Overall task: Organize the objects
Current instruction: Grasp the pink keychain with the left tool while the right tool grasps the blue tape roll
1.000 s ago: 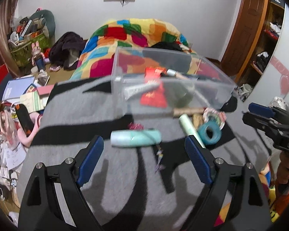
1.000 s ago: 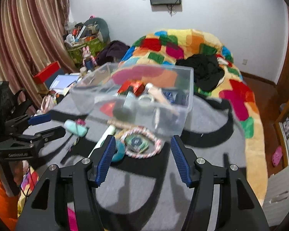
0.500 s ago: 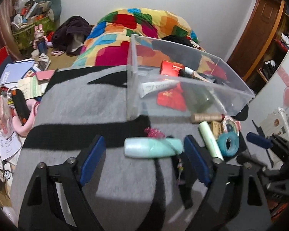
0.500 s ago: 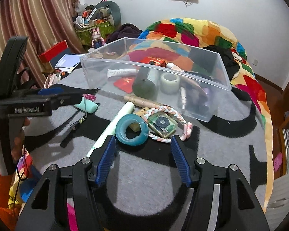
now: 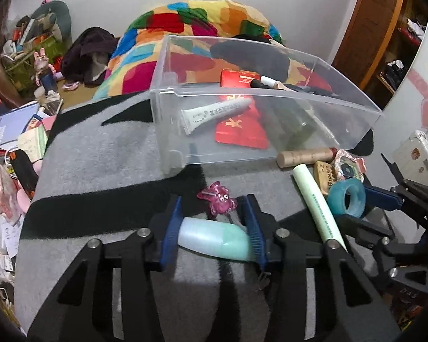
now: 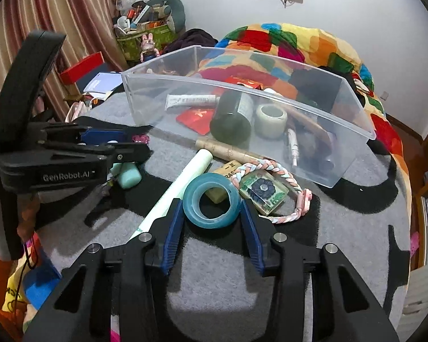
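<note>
My left gripper (image 5: 212,228) is shut on a mint-green bottle (image 5: 214,242) lying on the grey and black blanket (image 5: 100,156); the bottle also shows in the right wrist view (image 6: 128,174). My right gripper (image 6: 212,222) has its pads against both sides of a blue tape roll (image 6: 211,199), which also shows in the left wrist view (image 5: 346,196). A clear plastic bin (image 5: 271,97) behind them holds a white tube (image 5: 214,112), a red envelope (image 5: 239,131), a dark jar (image 6: 232,116) and a pale tape roll (image 6: 271,116).
A pink octopus charm (image 5: 218,196), a pale green stick (image 5: 316,199), a cardboard tube (image 5: 305,155), a braided cord ring (image 6: 296,188) and a flower block (image 6: 262,191) lie in front of the bin. A colourful quilt (image 5: 199,20) lies behind.
Both grippers moved forward and down and closed: the left onto the mint-green bottle, the right onto the blue tape roll.
</note>
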The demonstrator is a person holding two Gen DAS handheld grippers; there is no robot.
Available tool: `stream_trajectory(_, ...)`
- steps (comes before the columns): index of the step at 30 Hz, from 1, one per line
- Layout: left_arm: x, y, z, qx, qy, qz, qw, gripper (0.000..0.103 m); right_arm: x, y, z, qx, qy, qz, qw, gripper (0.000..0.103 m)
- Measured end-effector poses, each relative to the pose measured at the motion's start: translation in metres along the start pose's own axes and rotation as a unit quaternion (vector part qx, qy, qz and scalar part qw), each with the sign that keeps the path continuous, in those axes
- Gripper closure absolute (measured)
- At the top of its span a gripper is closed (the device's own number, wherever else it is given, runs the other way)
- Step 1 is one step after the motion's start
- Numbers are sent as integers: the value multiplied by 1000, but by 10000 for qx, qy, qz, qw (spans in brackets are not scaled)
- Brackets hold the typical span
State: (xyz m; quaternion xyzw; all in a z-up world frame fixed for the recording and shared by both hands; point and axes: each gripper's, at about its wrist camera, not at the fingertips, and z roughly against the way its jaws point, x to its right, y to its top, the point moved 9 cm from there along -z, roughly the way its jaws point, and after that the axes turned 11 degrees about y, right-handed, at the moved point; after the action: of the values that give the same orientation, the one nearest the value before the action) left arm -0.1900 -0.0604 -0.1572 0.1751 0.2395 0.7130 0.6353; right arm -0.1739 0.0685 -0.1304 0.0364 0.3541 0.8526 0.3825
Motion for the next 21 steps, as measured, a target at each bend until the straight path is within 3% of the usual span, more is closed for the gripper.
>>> stream_trajectory(4,-4,3,-1,-24,-48,100,9999,88,2,1,5,79,32,-83,9999,65)
stream_trajectory(5,-4,4,0,-40,-44,79,10000,90,3,2,7,105,52,-112,9999,65)
stream_trajectory(10,2,5,0,-33,59,-128,9999,91,6,5,16,229,97,-243,9994,66)
stream_trajectory(13,3,7,5,22,42,-114,9999,99,10,7,23,314,110,-320,9989,66)
stream_trajectory(21,5,15,43,448,-142,2,9989,102,16,14,38,541,141,-441,9975,66)
